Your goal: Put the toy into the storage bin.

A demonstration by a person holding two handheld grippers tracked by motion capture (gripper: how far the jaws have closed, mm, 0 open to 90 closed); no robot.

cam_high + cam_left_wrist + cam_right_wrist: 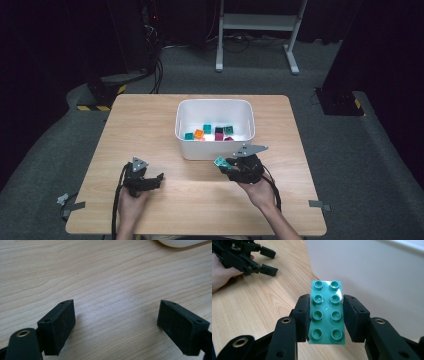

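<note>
Clamping a teal brick [327,312] by its long sides, the right gripper [326,315] hovers just above the desk [150,125] beside the near wall of a white bin [192,145]. Both pads press flat against the brick, studs facing the gripper's camera, eight of them in two rows. In the high view the brick [219,161] shows at the gripper's [226,165] left tip, close to the bin's near right corner and clear of the rim.

At near left, the left gripper [159,178] rests low over bare wood in the person's left hand [131,205], its jaws spread wide with nothing between them; its own camera looks straight along the two black pads [58,327] at plain wood grain, with a sliver of the bin [182,242] at the far edge. The right gripper view catches that left gripper [268,261] well apart from the brick, farther off to the left.

Inside the bin lie several more bricks: a teal one [189,136], an orange one [199,133], another teal [207,128], a dark one [219,131] over something pink [226,138], and a green one [228,130]. A white frame [257,30] stands on the floor beyond the desk.
</note>
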